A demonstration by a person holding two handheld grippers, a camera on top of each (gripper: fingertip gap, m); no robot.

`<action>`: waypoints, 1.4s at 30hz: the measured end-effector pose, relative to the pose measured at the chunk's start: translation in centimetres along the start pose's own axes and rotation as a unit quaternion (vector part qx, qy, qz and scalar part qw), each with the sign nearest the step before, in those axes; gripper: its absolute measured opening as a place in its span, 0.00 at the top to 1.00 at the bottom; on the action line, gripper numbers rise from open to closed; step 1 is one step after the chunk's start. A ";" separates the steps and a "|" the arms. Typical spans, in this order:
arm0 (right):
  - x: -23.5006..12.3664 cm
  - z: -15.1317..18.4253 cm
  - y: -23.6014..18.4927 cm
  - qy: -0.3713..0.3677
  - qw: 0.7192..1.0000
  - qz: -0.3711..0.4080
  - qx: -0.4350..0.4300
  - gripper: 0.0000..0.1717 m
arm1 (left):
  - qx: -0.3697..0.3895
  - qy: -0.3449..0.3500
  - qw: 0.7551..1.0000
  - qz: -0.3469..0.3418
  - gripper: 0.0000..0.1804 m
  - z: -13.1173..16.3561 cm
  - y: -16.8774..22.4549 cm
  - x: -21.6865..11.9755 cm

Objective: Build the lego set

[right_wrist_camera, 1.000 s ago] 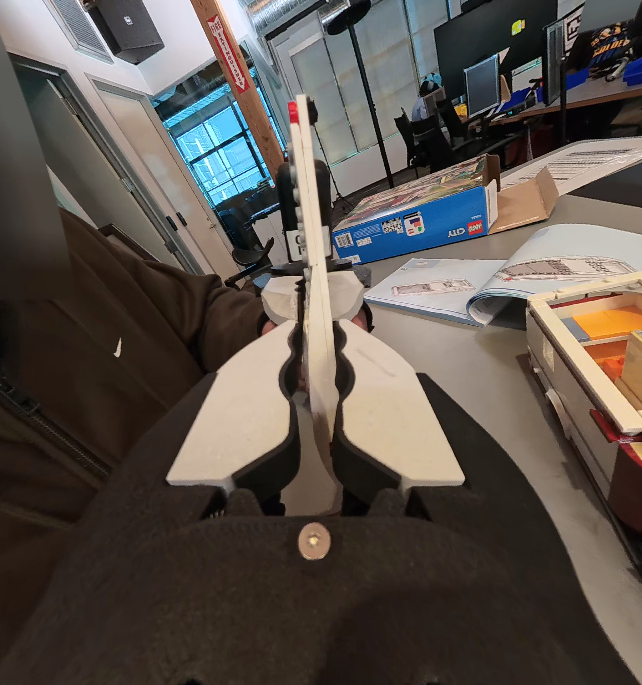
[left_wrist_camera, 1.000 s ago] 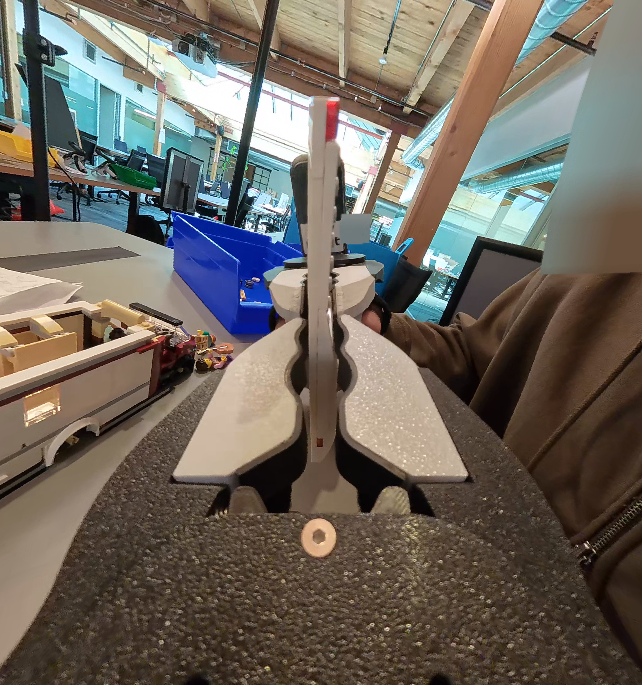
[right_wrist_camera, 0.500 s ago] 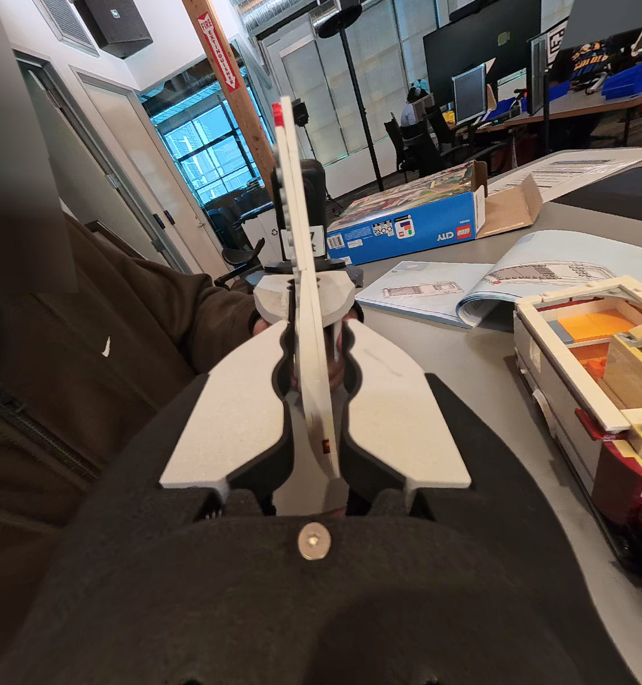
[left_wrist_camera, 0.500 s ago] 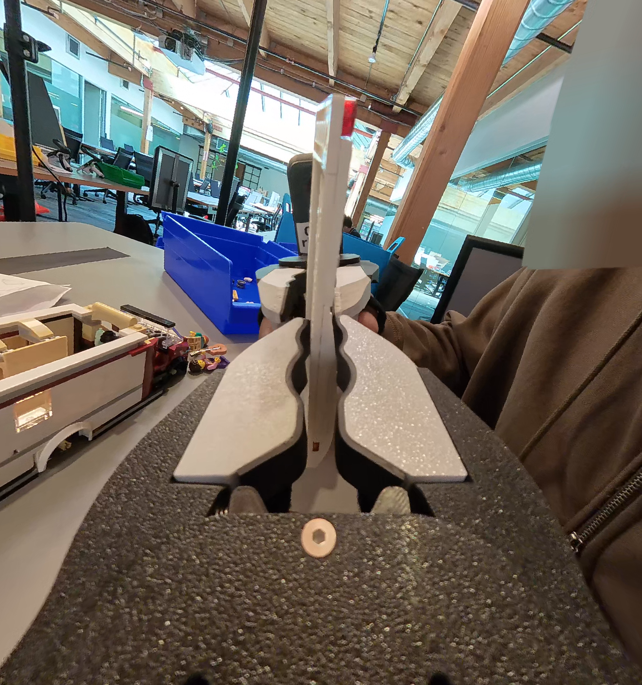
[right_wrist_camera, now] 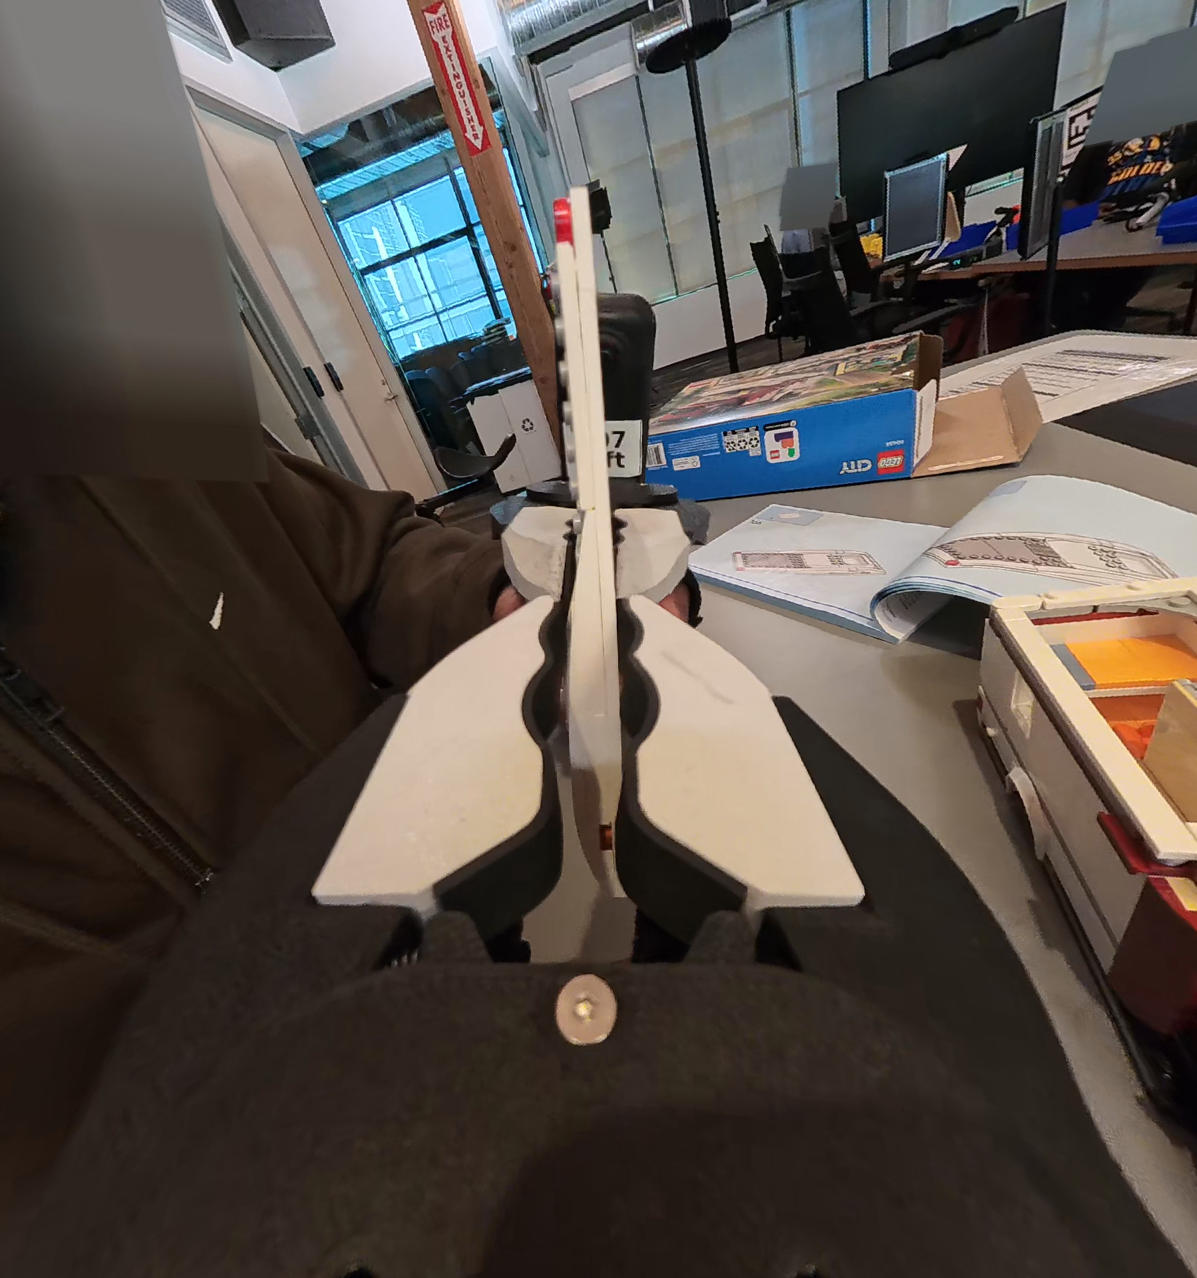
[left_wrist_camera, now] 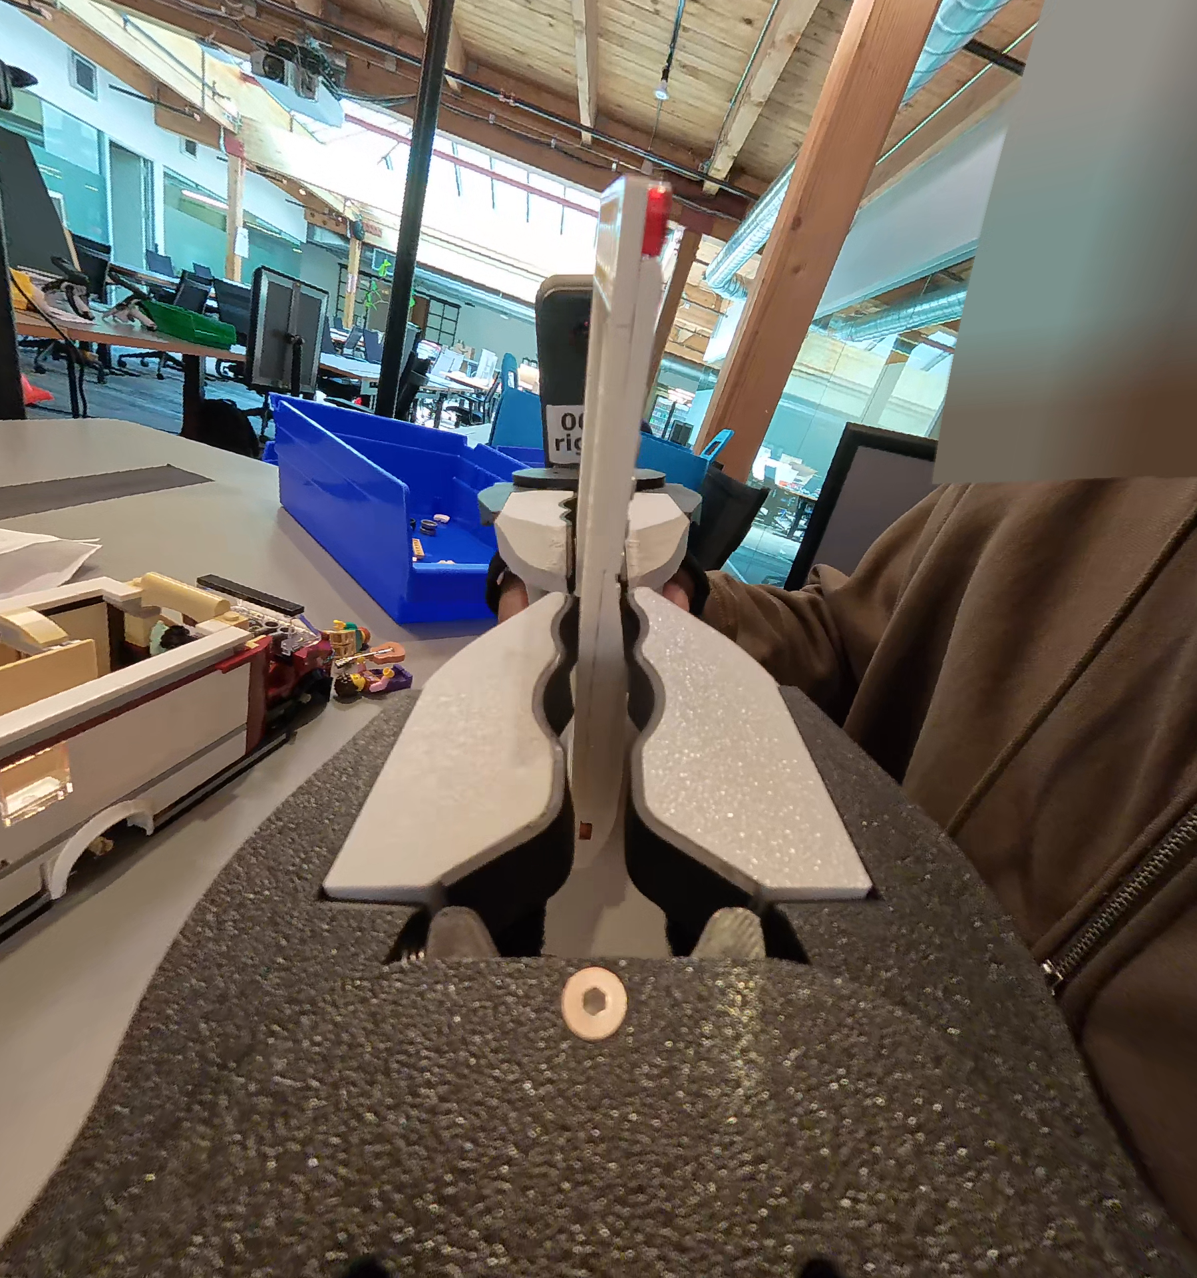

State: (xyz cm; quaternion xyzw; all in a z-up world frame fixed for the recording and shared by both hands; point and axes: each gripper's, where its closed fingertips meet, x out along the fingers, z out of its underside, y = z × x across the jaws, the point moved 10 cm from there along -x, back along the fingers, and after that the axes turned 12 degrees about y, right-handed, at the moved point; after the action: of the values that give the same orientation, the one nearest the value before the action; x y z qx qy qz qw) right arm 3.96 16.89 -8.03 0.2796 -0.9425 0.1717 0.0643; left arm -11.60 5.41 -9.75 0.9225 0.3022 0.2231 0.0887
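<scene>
Both grippers are gripping 1 and the same thing: a long, flat white brick-built panel (left_wrist_camera: 606, 525) with a small red stud at its top corner, held edge-on and upright between them, above the grey table (left_wrist_camera: 187, 525).

The left gripper (left_wrist_camera: 599, 622) is closed on the panel's near end, its pale fingers (left_wrist_camera: 713, 733) pressing on both faces. Straight beyond its jaws, the right gripper (left_wrist_camera: 592, 536) is facing back, clamped on the far end of the same panel. From the right wrist view the mirror holds: the right gripper (right_wrist_camera: 592, 622) is pinching the panel (right_wrist_camera: 585, 484) and the left gripper (right_wrist_camera: 592, 546) is clamping it just beyond.

The step in hand looks like a 2-handed hold of the panel in the air, well apart from everything on the table.

Only the left view is showing the blue plastic bin (left_wrist_camera: 374, 512), the small toy figures (left_wrist_camera: 364, 667) left of the jaws, and the side of the white-and-dark-red brick vehicle (left_wrist_camera: 104, 719). Only the right view is showing the open instruction booklet (right_wrist_camera: 927, 567), the blue cardboard box (right_wrist_camera: 789, 429), the vehicle's open top with orange inside (right_wrist_camera: 1121, 664), and the studs along the panel's left face.
</scene>
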 end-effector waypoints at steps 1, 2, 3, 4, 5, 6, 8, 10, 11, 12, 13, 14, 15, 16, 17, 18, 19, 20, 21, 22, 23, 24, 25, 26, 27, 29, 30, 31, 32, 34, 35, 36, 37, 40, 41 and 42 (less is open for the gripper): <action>0.0 0.0 0.0 0.001 1.000 -0.002 0.004 0.92 | -0.002 -0.001 1.000 0.002 0.93 0.0 0.0 0.0; 0.0 0.1 0.1 0.002 1.000 -0.005 0.008 0.92 | -0.002 -0.002 1.000 0.005 0.93 0.0 0.0 0.0; 0.0 0.1 0.1 0.004 1.000 -0.007 0.010 0.92 | -0.001 -0.001 1.000 0.005 0.93 0.0 0.0 0.0; 0.0 0.1 0.1 0.005 1.000 -0.010 0.010 0.92 | -0.004 -0.002 1.000 0.009 0.93 0.0 0.1 0.0; 0.0 0.1 0.0 0.006 1.000 -0.012 0.010 0.92 | -0.005 0.000 1.000 0.010 0.93 0.0 0.1 0.0; 0.0 0.2 0.1 0.007 1.000 -0.012 0.013 0.92 | -0.008 0.002 1.000 0.010 0.93 0.0 0.1 0.0; 0.0 0.2 0.1 0.007 1.000 -0.016 0.015 0.93 | -0.011 0.000 1.000 0.012 0.93 0.0 0.1 0.0; 0.0 0.2 0.2 0.012 1.000 -0.009 0.018 0.93 | -0.014 -0.004 1.000 0.002 0.93 -0.1 -0.1 0.0; -0.1 0.3 0.3 0.016 1.000 -0.004 0.019 0.93 | -0.006 -0.004 1.000 -0.009 0.93 -0.2 -0.1 0.0; -0.1 0.3 0.4 0.020 1.000 -0.001 0.023 0.93 | 0.001 -0.002 1.000 -0.014 0.93 -0.2 -0.1 0.1; -0.1 0.3 0.5 0.023 0.999 0.001 0.025 0.93 | 0.004 0.001 1.000 -0.020 0.93 -0.2 0.0 0.1; -0.1 0.3 0.6 0.026 0.999 0.006 0.024 0.93 | 0.003 0.003 1.000 -0.024 0.91 -0.2 -0.1 0.0; -0.2 0.3 0.6 0.027 0.999 0.009 0.022 0.93 | 0.000 0.004 1.000 -0.025 0.90 -0.3 -0.1 0.0; -0.2 0.2 0.6 0.029 0.999 0.012 0.022 0.93 | -0.002 0.005 1.000 -0.025 0.90 -0.4 -0.2 -0.1; -0.2 0.2 0.7 0.031 0.999 0.015 0.022 0.93 | -0.004 0.006 1.000 -0.028 0.90 -0.4 -0.3 -0.2; -0.2 0.2 0.7 0.033 0.999 0.017 0.023 0.93 | -0.008 0.006 0.999 -0.030 0.91 -0.5 -0.3 -0.2; -0.2 0.3 0.7 0.034 0.999 0.017 0.022 0.93 | -0.010 0.006 0.999 -0.032 0.92 -0.4 -0.4 -0.2; -0.2 0.3 0.7 0.035 0.999 0.018 0.022 0.93 | -0.011 0.006 0.999 -0.034 0.93 -0.4 -0.5 -0.3; -0.1 0.3 0.7 0.036 0.999 0.019 0.022 0.93 | -0.011 0.005 0.999 -0.034 0.93 -0.4 -0.5 -0.3; -0.1 0.4 0.7 0.035 0.999 0.018 0.023 0.93 | -0.011 0.003 0.999 -0.031 0.93 -0.5 -0.5 -0.3; -0.1 0.3 0.7 0.033 0.999 0.021 0.024 0.93 | -0.009 0.002 0.999 -0.032 0.93 -0.5 -0.5 -0.4; -0.1 0.3 0.7 0.030 0.999 0.026 0.022 0.92 | -0.006 0.002 0.999 -0.032 0.94 -0.5 -0.5 -0.4; 0.0 0.3 0.7 0.028 0.999 0.031 0.019 0.92 | -0.003 0.003 0.999 -0.032 0.94 -0.5 -0.5 -0.4; 0.0 0.2 0.7 0.026 0.999 0.037 0.015 0.91 | 0.000 0.003 0.999 -0.033 0.94 -0.5 -0.5 -0.5; 0.0 0.2 0.7 0.024 0.999 0.043 0.010 0.90 | 0.002 0.002 0.999 -0.034 0.94 -0.5 -0.5 -0.5; -0.1 0.0 0.6 0.021 0.999 0.046 0.004 0.87 | 0.003 0.000 1.000 -0.029 0.94 -0.5 -0.4 -0.5; -0.1 0.0 0.6 0.021 0.999 0.045 0.003 0.87 | 0.003 -0.002 1.000 -0.027 0.94 -0.5 -0.4 -0.4; 0.0 0.0 0.5 0.020 0.999 0.042 0.002 0.87 | 0.004 -0.005 1.000 -0.026 0.94 -0.4 -0.4 -0.4; 0.1 0.1 0.4 0.018 0.999 0.038 0.001 0.88 | 0.003 -0.007 1.000 -0.024 0.94 -0.4 -0.4 -0.3; 0.3 0.2 0.3 0.011 0.999 0.032 0.000 0.91 | -0.004 -0.006 1.000 -0.022 0.94 -0.3 -0.4 -0.3; 0.3 0.3 0.2 0.010 0.999 0.030 0.001 0.92 | -0.009 -0.005 1.000 -0.020 0.94 -0.3 -0.4 -0.3; 0.3 0.3 0.2 0.011 1.000 0.027 0.003 0.92 | -0.014 -0.005 1.000 -0.017 0.94 -0.3 -0.4 -0.3; 0.3 0.3 0.2 0.011 1.000 0.025 0.005 0.92 | -0.015 -0.005 1.000 -0.016 0.94 -0.3 -0.4 -0.3; 0.3 0.3 0.2 0.009 1.000 0.021 0.004 0.93 | -0.025 -0.006 1.000 -0.012 0.94 -0.3 -0.5 -0.3; 0.3 0.3 0.3 0.009 1.000 0.020 0.007 0.93 | -0.030 -0.005 0.999 -0.011 0.94 -0.3 -0.5 -0.3; 0.3 0.4 0.3 0.010 1.000 0.021 0.009 0.93 | -0.034 -0.005 0.999 -0.011 0.94 -0.3 -0.6 -0.3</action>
State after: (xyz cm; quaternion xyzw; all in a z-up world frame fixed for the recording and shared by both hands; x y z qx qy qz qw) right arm 3.54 16.83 -8.39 0.2590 -0.9457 0.1847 0.0675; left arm -12.24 5.67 -9.81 0.9167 0.3037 0.2277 0.1244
